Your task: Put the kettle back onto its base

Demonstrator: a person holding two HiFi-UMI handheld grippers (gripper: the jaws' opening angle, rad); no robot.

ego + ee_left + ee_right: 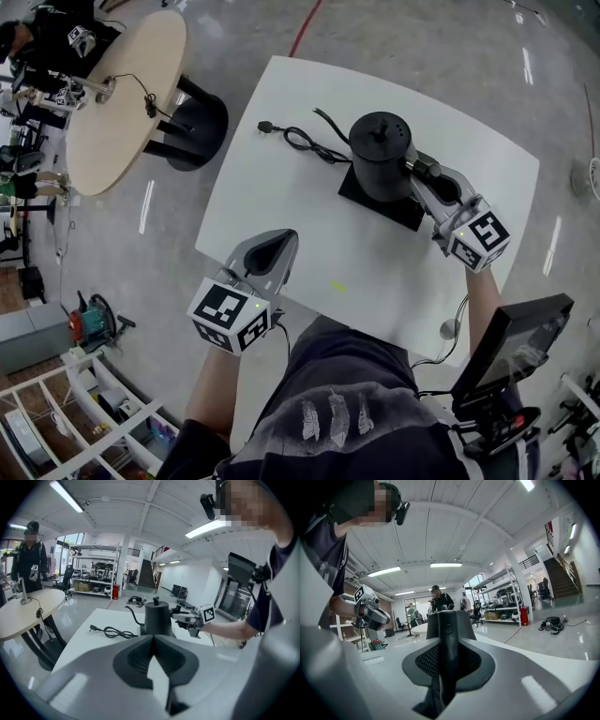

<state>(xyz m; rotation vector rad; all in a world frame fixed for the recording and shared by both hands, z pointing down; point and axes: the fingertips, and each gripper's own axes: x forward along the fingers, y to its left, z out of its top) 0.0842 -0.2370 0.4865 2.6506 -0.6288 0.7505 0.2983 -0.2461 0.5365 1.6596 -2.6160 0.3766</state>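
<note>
The kettle [380, 155] is being gripped by its handle [446, 651] in the right gripper [419, 172]. The jaws of this gripper are being pressed on the handle from both sides, as is being shown in the right gripper view. The kettle is being kept upright on the base [403, 216], a flat black square that is lying on the far right part of the table [309, 234]. Only the near edge of the base is being shown past the kettle. Whether the kettle is seated fully on the base cannot be told from any view. The thin spout [131, 613] is being pointed away from the right gripper, toward the cord [305, 142]. The cord is lying in loose loops on the table just beside the kettle, and its plug [266, 126] is resting on the table top too.

The left gripper [274, 246] is being held over the near edge of the table, well apart from the kettle. Its jaws are being closed tip to tip, and nothing is being grasped between them.

A round table [122, 94] is being seen on the floor to the left, and a person [29, 555] is standing near it.
</note>
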